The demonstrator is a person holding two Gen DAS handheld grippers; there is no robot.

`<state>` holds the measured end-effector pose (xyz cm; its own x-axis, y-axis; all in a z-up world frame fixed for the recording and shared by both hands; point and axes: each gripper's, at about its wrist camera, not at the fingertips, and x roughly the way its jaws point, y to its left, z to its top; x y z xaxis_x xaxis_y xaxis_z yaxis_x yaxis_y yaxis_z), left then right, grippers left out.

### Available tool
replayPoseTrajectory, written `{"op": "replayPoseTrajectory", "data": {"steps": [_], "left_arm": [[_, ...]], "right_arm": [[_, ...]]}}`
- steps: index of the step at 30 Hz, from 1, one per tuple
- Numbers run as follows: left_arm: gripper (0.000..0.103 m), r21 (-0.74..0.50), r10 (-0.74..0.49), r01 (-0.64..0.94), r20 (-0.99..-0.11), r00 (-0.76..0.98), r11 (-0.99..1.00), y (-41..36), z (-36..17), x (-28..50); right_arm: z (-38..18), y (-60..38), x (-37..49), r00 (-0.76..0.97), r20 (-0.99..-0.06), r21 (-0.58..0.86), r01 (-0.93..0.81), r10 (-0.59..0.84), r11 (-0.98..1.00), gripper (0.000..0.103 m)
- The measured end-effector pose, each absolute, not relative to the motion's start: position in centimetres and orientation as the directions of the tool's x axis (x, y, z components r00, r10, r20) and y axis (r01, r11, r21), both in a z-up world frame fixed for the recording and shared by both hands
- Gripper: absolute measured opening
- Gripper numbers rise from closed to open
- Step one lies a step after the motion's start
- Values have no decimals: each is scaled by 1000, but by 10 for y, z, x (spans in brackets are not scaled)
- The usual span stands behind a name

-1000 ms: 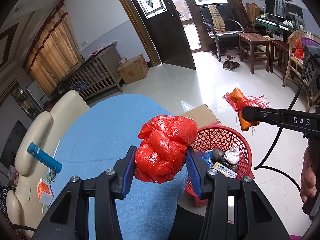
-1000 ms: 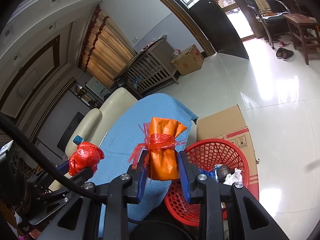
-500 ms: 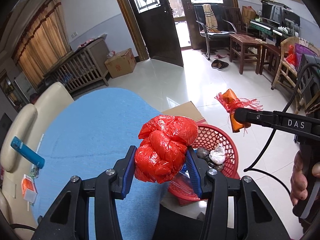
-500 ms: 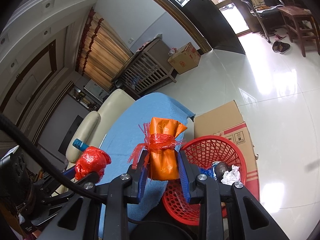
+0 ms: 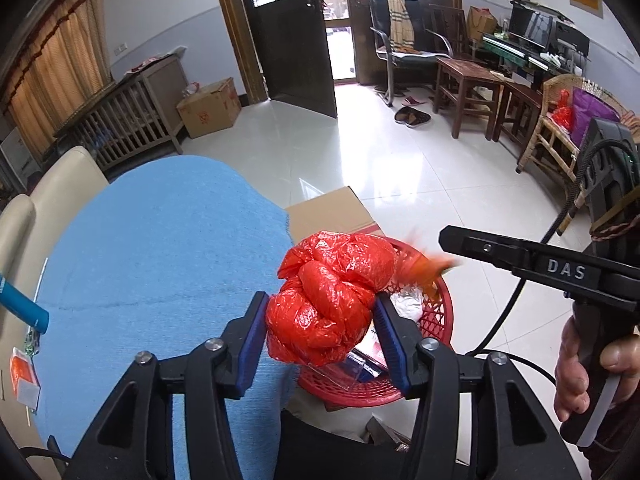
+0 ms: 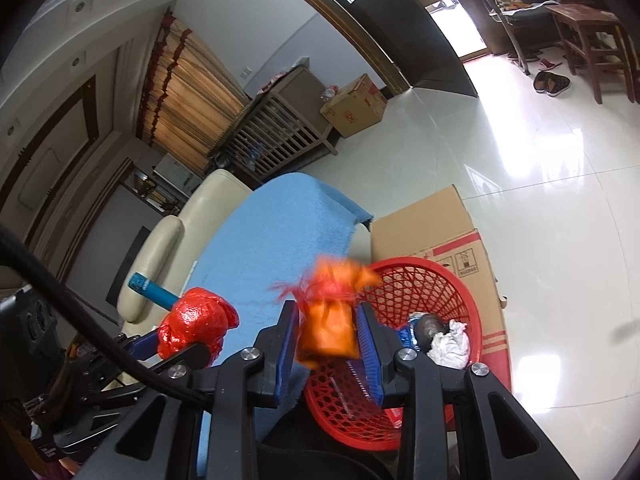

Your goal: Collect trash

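A crumpled red plastic bag [image 5: 324,308] sits sharp and still between the blue pads of my left gripper [image 5: 320,300], whose jaws are opening. It hangs at the near left rim of the red mesh basket [image 5: 440,320]. My right gripper [image 6: 326,308] is over the same basket [image 6: 452,280], its jaws opening too. The orange packet tied with red net [image 6: 326,332] is motion-blurred between its pads and sits lower than before. From the left wrist view the packet [image 5: 424,270] is an orange smear by the right gripper [image 5: 448,240]. Crumpled paper and other trash lie in the basket.
The basket stands by a flat cardboard box [image 5: 332,212] on the white tile floor. A blue cloth [image 5: 160,260] covers the table at left, with a blue tube [image 5: 20,304] and a small orange pack [image 5: 24,376] near a cream sofa [image 5: 52,188]. A hand [image 5: 580,368] grips the right handle.
Both grippers have come down toward the basket. The orange packet was sharp and upright in the right jaws; now it is blurred and lower. The red bag stays between the left pads.
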<state>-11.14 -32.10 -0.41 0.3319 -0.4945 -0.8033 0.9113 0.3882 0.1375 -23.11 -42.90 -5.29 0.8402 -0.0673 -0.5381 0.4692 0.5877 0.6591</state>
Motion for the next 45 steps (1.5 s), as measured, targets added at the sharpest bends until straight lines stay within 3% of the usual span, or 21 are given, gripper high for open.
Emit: {"op": "replayPoseTrajectory", "data": {"steps": [6, 16, 17, 20, 23, 40, 45], "left_arm": [[68, 159, -477, 899, -803, 358, 407, -315, -6, -106], [71, 257, -426, 799, -735, 527, 543, -270, 23, -88], [71, 269, -420, 781, -721, 551, 564, -262, 28, -86], [72, 286, -406, 728, -678, 613, 622, -239, 42, -78], [86, 308, -385, 667, -625, 680, 678, -216, 57, -72], [88, 257, -211, 342, -427, 879, 904, -73, 114, -51], [99, 217, -130, 223, -375, 918, 950, -27, 124, -53]], "right_arm": [[-70, -434, -229, 817, -575, 665, 500, -46, 555, 34], [-52, -424, -223, 818, -573, 645, 484, -45, 592, 34], [-49, -422, -220, 818, -573, 640, 481, -45, 600, 37], [-41, -413, -212, 821, -569, 627, 466, -41, 625, 72], [-30, -399, -202, 831, -555, 613, 439, -37, 657, 72], [57, -260, -118, 849, -527, 392, 212, 30, 895, 72], [78, -201, -100, 860, -507, 323, 137, 50, 936, 72]]}}
